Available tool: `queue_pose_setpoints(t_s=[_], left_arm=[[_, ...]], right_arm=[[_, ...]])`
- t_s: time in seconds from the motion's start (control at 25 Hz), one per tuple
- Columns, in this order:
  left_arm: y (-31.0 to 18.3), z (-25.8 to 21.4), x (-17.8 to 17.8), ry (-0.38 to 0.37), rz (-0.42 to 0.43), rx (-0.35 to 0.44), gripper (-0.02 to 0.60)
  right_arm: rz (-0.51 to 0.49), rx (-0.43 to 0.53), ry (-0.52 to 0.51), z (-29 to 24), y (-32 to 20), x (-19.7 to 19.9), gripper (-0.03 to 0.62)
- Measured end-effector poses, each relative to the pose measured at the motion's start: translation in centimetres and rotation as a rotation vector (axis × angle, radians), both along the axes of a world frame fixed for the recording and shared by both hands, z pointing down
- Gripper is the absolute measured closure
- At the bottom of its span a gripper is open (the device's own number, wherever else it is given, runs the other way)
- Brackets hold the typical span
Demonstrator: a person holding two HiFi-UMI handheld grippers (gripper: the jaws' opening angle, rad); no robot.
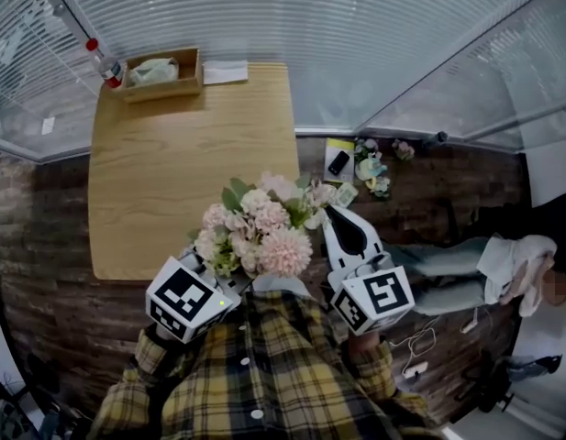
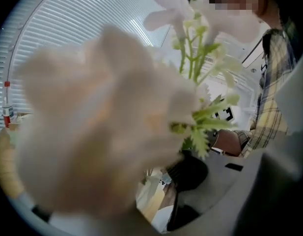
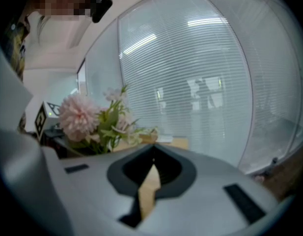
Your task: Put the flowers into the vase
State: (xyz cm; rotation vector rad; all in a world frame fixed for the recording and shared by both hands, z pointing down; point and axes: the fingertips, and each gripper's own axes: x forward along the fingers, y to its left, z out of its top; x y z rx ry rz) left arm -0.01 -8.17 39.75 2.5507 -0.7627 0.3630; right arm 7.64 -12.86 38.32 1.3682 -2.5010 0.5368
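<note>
**Pink bouquet at the left claw: securing the stems before transfer**

**Status.** The flowers (image 1: pixel 255 232), a pink-and-cream bunch with green leaves, sit directly over the left gripper (image 2: pixel 153 193), close to the operator's chest and at the near edge of the wooden table (image 1: pixel 172 154). In the left gripper view a blurred bloom fills most of the field. One grey jaw with its dark pad shows at the right, and the table top is visible through a wide gap beside it. The jaws therefore stand apart and press on nothing that can be seen. Whether the stems lie inside that gap cannot be told, because the blooms hide them. The right gripper (image 3: pixel 152 162) is just beside the bunch. Its jaws are drawn together, leaving only a thin slit, and it holds nothing.

No view shows a vase that can be identified.

**Recommended procedure (judgement).**
1. Confirm the stems are between the left pads before closing. Grip low on the stems, never on the blooms, which would crush or slip.
2. Close gently, since the bunch is top-heavy and likely to tilt.
3. Keep the stems pointing down and the heads upright.
4. Locate the vase mouth first, then lower the stems straight in.
5. Use the right claw to steady the vase or gather stray stems.
</note>
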Motion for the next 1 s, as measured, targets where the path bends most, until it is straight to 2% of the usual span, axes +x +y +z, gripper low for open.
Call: queue_pose_setpoints(t_s=[0.2,0.4,0.68,0.84,1.0], left_arm=[[0.3,0.6,-0.4,-0.017,-0.016,-0.029,0.407],[0.6,1.0,-1.0,-0.039,-0.025,-0.034,0.407],[1.8,2.1,-2.7,-0.041,-0.049,-0.085,0.407],[2.0,2.6,-3.5,-0.03,-0.083,-0.126,0.407],[1.5,3.3,-5.5,-0.024,-0.154,-0.139,0.408]], right_arm=[[-0.021,-0.016,0.0,0.3,0.2,-0.5,0.58],[-0.026,-0.015,-0.011,0.3,0.3,-0.6,0.58],[-0.036,-0.017,-0.002,0.4,0.3,-0.9,0.58],[-0.035,-0.032,0.005,0.9,0.4,-0.4,0.58],[-0.031,-0.055,0.004,1.6,0.8,-0.1,0.58]])
